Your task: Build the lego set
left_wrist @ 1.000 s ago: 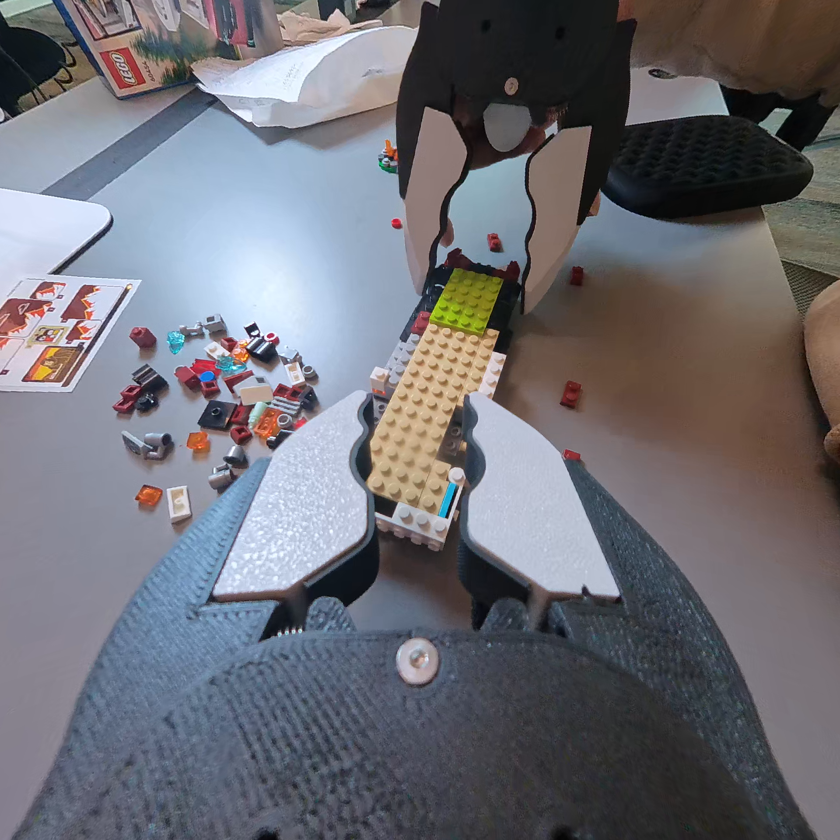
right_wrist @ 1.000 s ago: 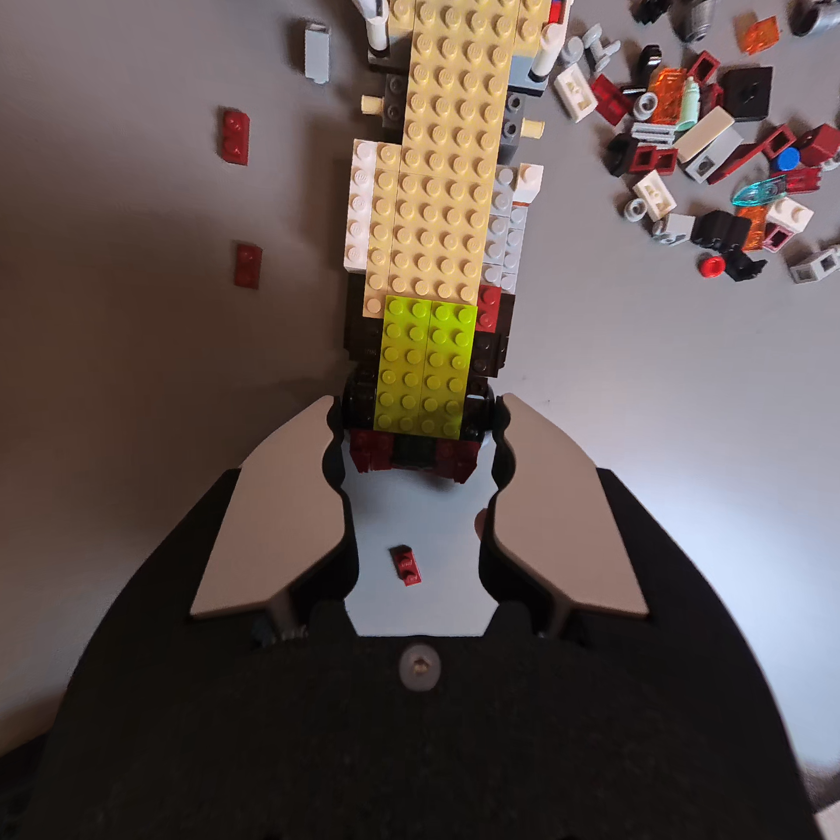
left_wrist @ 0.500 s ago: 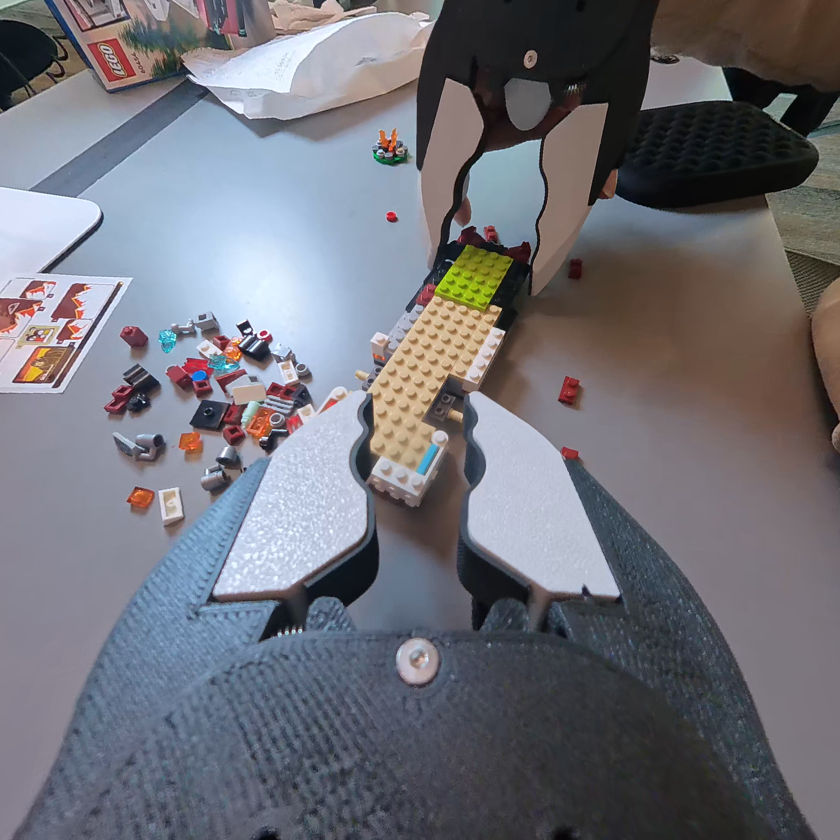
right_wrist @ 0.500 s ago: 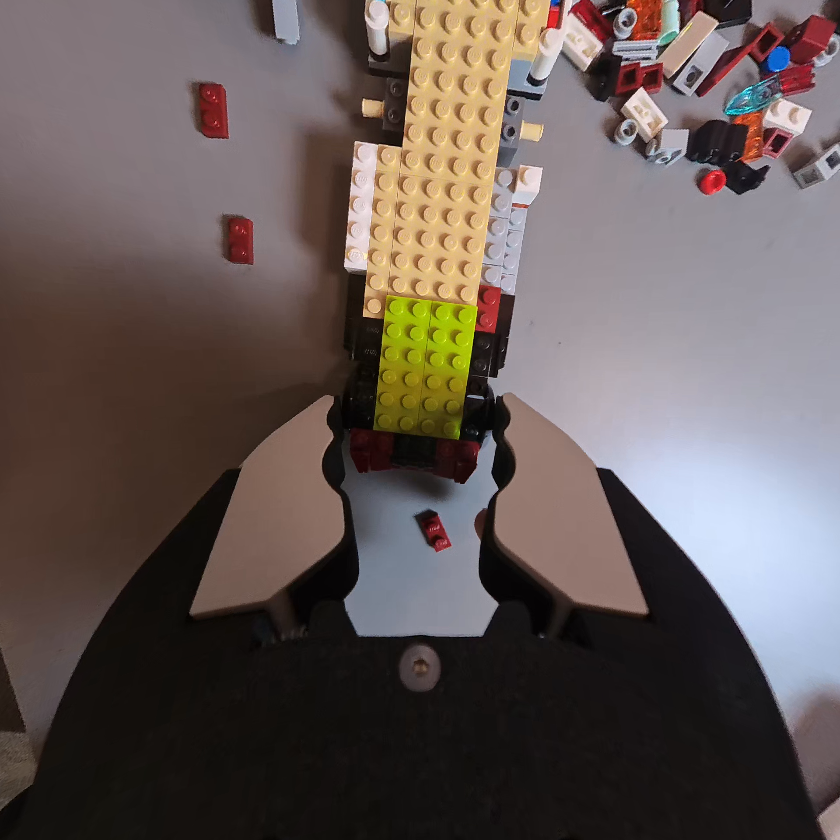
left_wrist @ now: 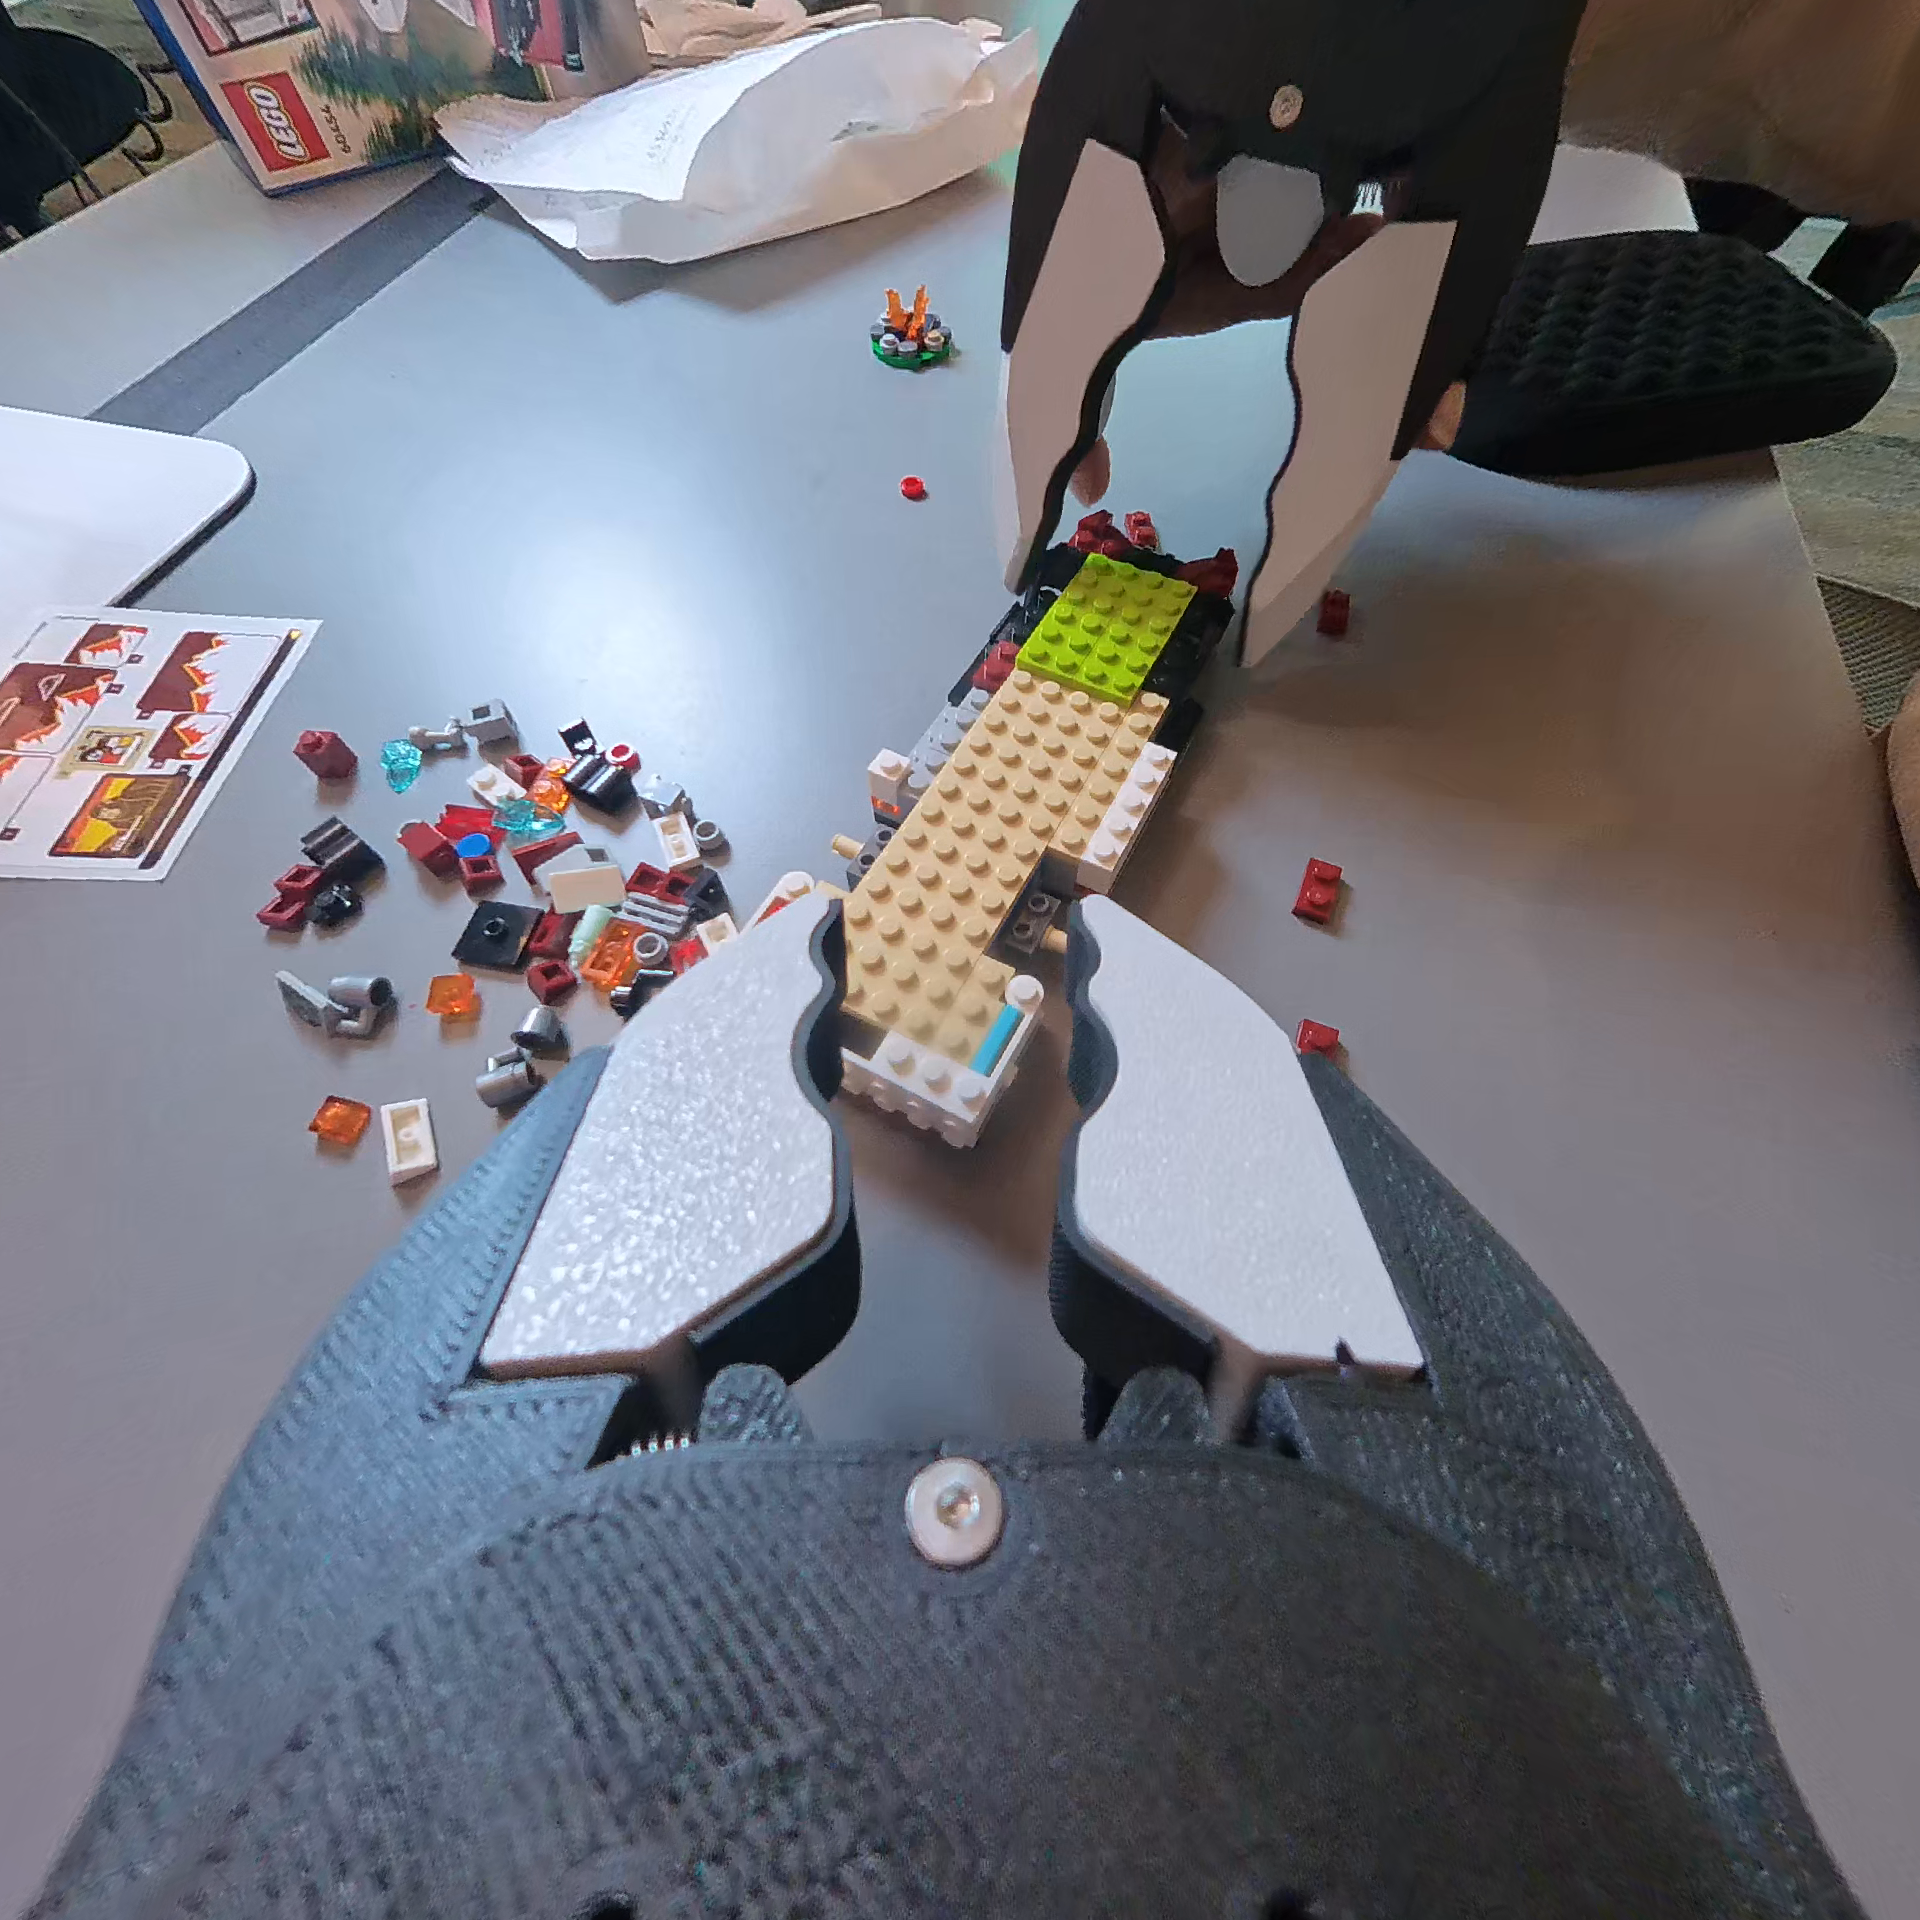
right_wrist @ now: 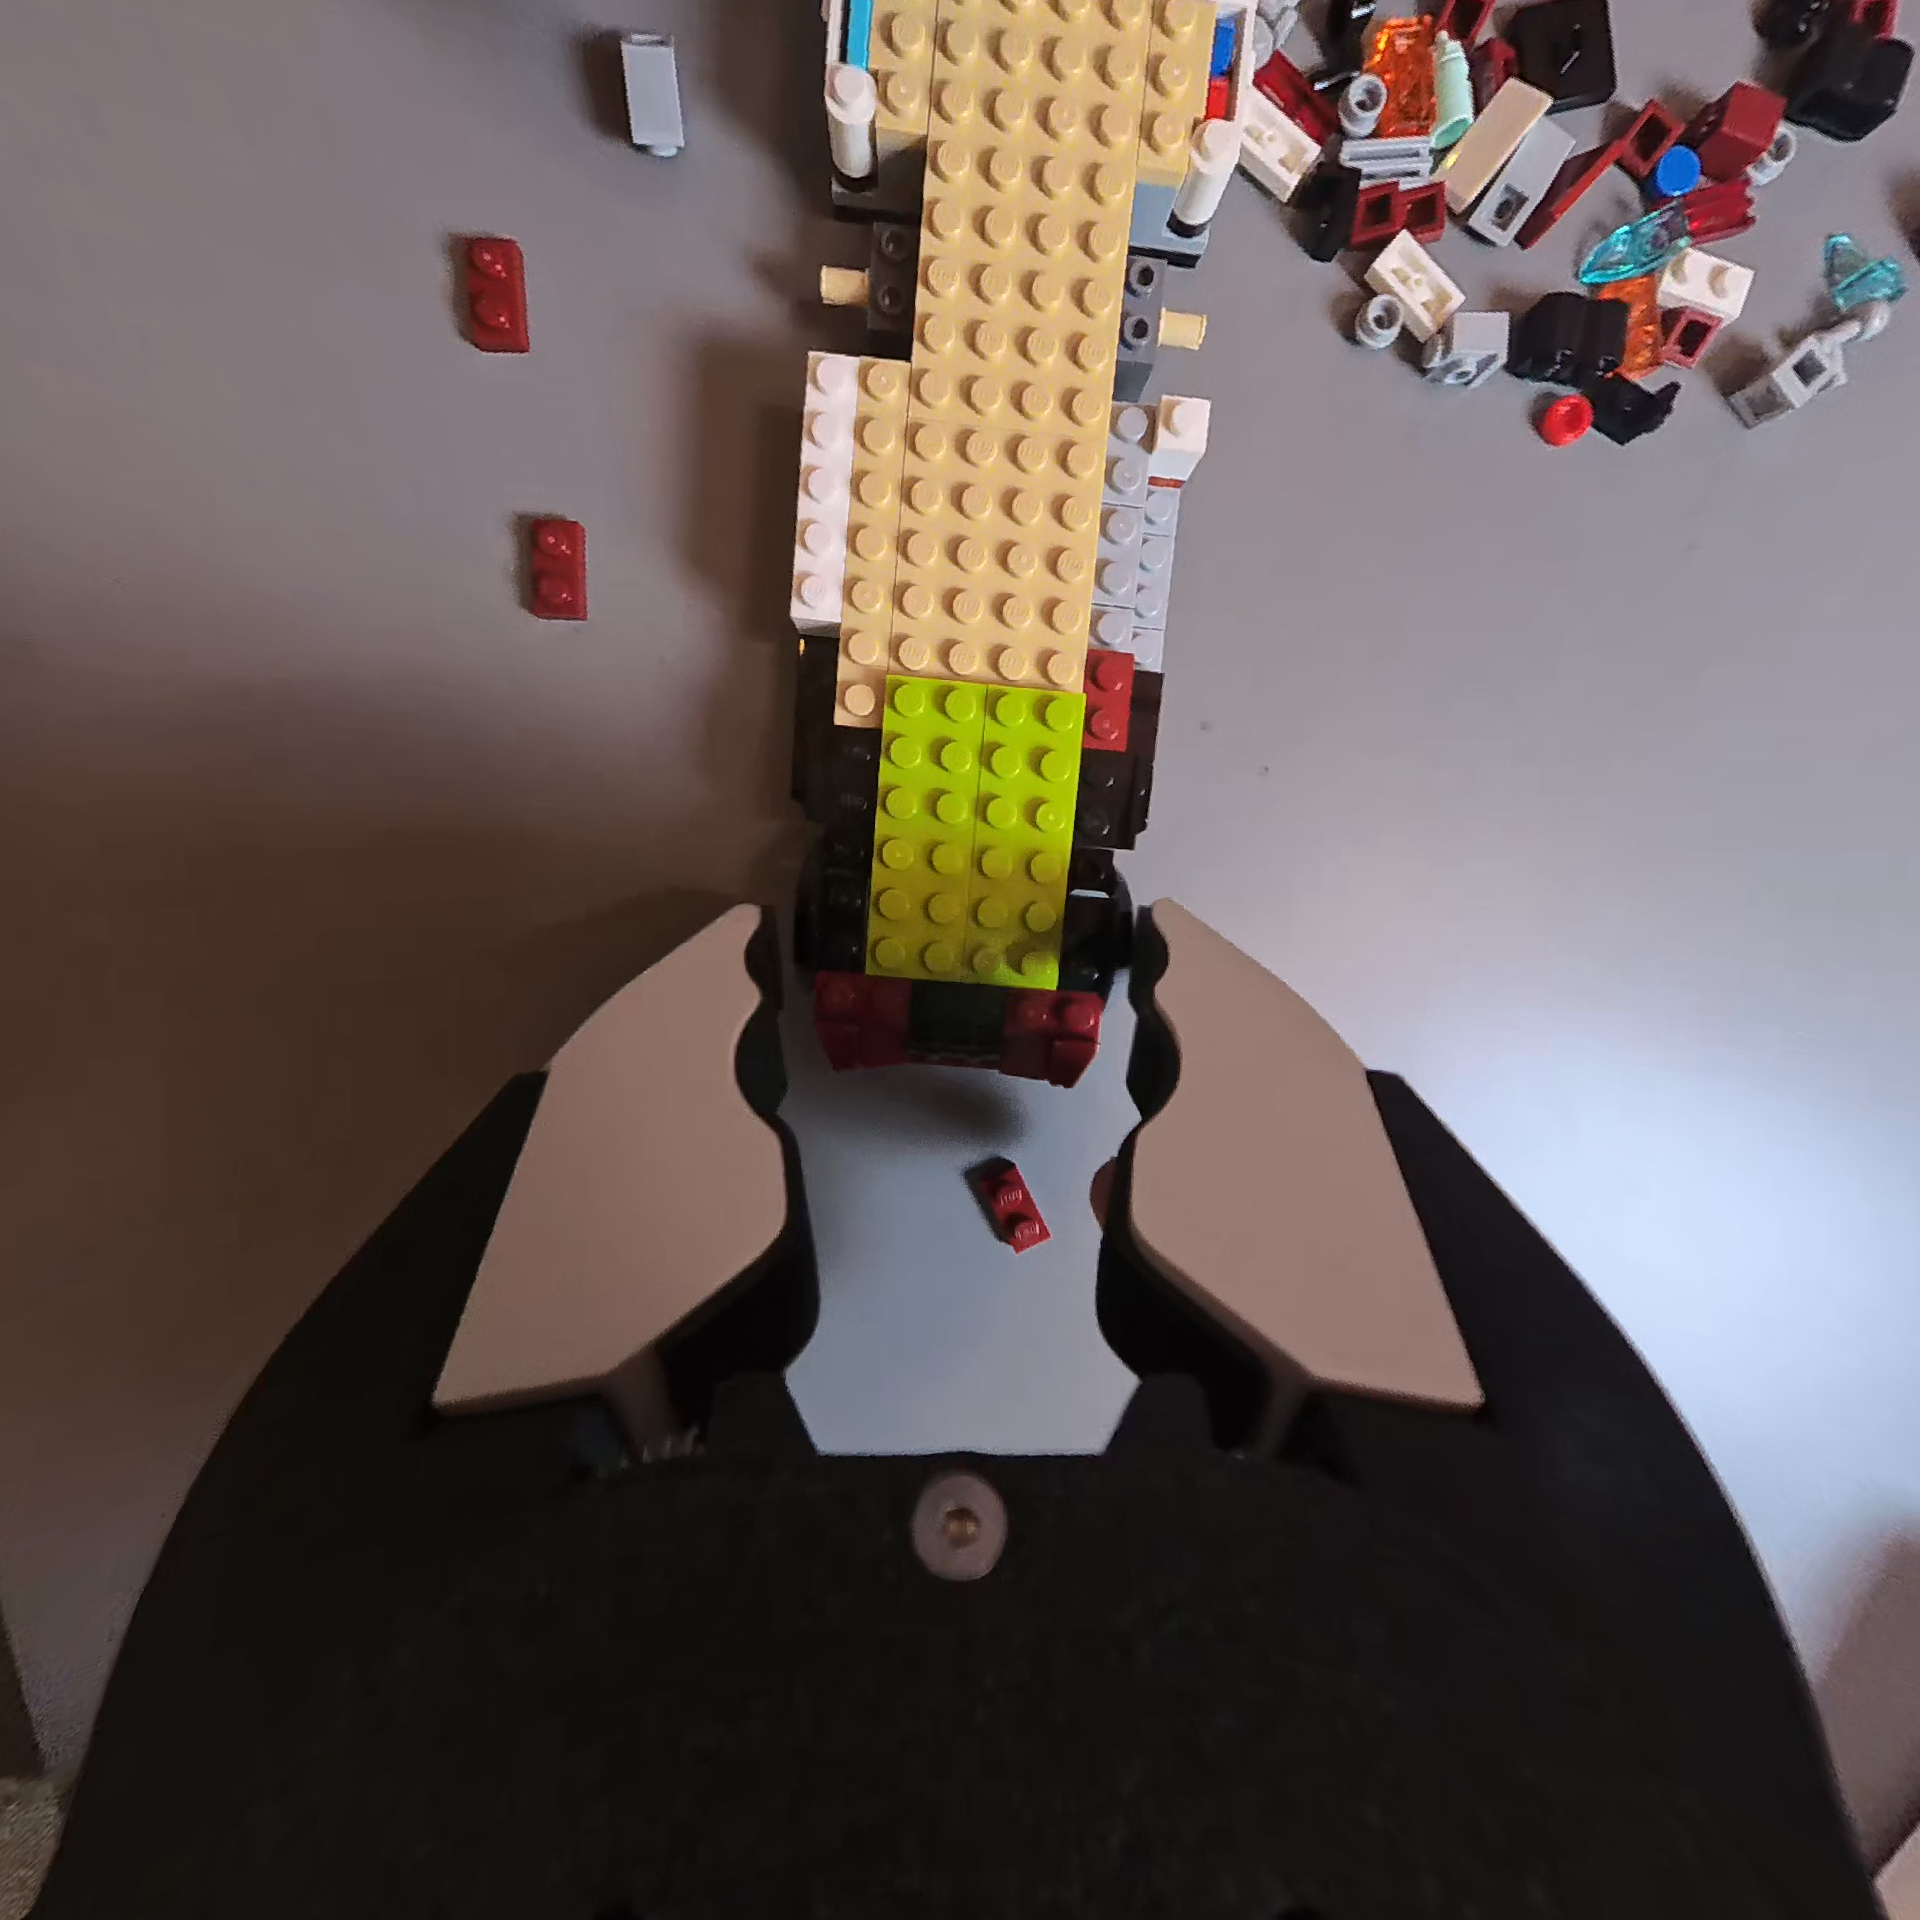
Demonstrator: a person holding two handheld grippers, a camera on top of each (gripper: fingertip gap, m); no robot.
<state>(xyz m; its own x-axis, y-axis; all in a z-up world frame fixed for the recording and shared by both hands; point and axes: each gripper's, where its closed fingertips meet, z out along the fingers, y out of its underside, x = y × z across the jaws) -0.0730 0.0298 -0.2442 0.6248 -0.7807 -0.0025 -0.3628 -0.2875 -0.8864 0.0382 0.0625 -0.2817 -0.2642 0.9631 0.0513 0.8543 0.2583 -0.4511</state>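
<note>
Lying lengthwise on the grey desk (left_wrist: 623,520), a long brick model (left_wrist: 987,831) with a tan studded deck, a lime-green patch and dark red bricks at one end stretches between the two grippers. The right gripper (right_wrist: 956,925) has its jaws spread wide around the lime and black end, the pads set against the model's black sides. A small dark red plate (right_wrist: 1008,1202) lies on the desk between its fingers, behind the model. The left gripper (left_wrist: 951,914) straddles the opposite, white-edged end with its jaws partly open. Its left pad lies against the tan edge, while a gap shows between its right pad and the white bricks, so it has no firm hold. To the left of the model a pile of loose bricks (left_wrist: 540,862) in red, black, white, grey and orange lies spread on the desk, with a sticker sheet (left_wrist: 125,738) beyond it. At the far edge stand a printed cardboard box (left_wrist: 312,94) and a crumpled white paper bag (left_wrist: 748,135); what either holds cannot be seen. A small round campfire build (left_wrist: 911,332) sits alone near the bag.
</note>
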